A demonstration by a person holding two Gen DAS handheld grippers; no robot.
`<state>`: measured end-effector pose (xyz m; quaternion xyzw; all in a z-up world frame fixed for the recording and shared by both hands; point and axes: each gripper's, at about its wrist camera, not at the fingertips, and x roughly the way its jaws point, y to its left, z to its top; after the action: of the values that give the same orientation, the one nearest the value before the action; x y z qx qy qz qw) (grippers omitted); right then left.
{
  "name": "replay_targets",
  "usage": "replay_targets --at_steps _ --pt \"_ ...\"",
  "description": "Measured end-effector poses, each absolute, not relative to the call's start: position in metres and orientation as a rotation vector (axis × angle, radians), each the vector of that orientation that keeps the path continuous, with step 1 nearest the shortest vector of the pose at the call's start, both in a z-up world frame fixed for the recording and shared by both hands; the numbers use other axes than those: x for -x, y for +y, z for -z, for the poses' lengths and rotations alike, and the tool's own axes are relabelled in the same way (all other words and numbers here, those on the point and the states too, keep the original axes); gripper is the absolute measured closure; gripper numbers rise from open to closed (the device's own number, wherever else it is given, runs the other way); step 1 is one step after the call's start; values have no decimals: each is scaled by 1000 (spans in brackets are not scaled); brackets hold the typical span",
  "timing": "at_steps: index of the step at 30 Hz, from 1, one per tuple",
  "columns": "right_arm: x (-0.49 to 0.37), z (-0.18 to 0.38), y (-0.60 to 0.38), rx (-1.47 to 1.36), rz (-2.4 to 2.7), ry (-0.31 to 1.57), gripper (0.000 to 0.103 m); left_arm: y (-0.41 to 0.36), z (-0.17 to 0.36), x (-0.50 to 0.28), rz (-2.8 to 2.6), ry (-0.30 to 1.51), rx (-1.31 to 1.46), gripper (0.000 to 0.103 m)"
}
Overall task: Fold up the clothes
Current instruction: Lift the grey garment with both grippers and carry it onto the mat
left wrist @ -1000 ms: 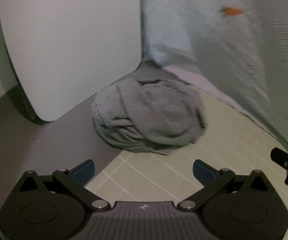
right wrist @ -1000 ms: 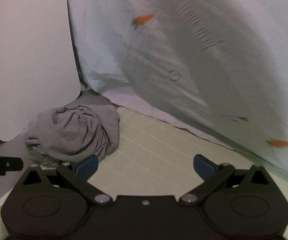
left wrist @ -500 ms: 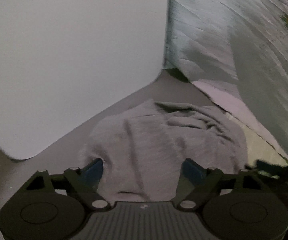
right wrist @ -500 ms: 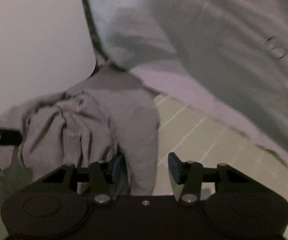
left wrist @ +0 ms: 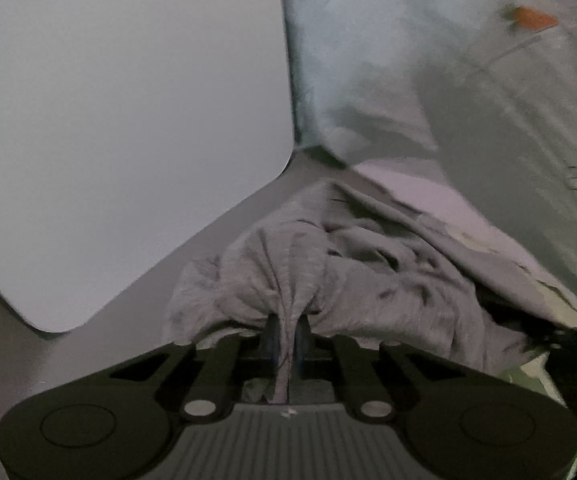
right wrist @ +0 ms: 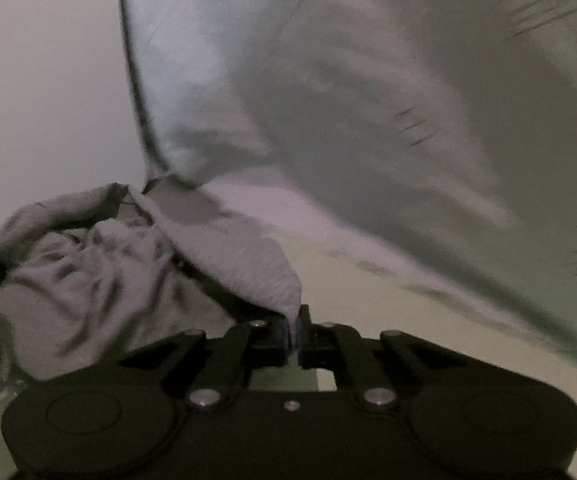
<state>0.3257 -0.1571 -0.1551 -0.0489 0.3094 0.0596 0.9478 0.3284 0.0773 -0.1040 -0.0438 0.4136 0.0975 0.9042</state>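
Left wrist view: your left gripper (left wrist: 287, 336) has its two fingers pressed nearly together, pinching a bunched fold of the gray garment (left wrist: 368, 276). The cloth rises out of the jaws and spreads ahead of them in a crumpled heap. To the gripper's left and above stands a white panel (left wrist: 128, 120) with a rounded corner, on a gray surface (left wrist: 100, 352). Ahead and to the right hangs a pale sheet (left wrist: 468, 100) with an orange mark (left wrist: 534, 18). At the far right edge a dark shape is too blurred to tell.

Right wrist view: your right gripper (right wrist: 294, 330) is likewise closed tight, nipping a corner of the same gray garment (right wrist: 100, 280). From the jaws the cloth runs up and to the left into the rumpled pile, which lies left of the gripper. A pale green mat (right wrist: 360, 300) shows straight ahead, and the pale sheet (right wrist: 368, 100) fills everything above and to the right, blurred.
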Motion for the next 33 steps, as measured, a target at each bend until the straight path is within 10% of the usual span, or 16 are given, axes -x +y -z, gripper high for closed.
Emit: replay_targets --at_steps 21,33 --pt "57 -19 -451 180 717 285 100 -138 -8 -106 200 662 9 98" --pt "89 -59 -522 214 773 126 100 -210 -30 -64 281 587 0 97"
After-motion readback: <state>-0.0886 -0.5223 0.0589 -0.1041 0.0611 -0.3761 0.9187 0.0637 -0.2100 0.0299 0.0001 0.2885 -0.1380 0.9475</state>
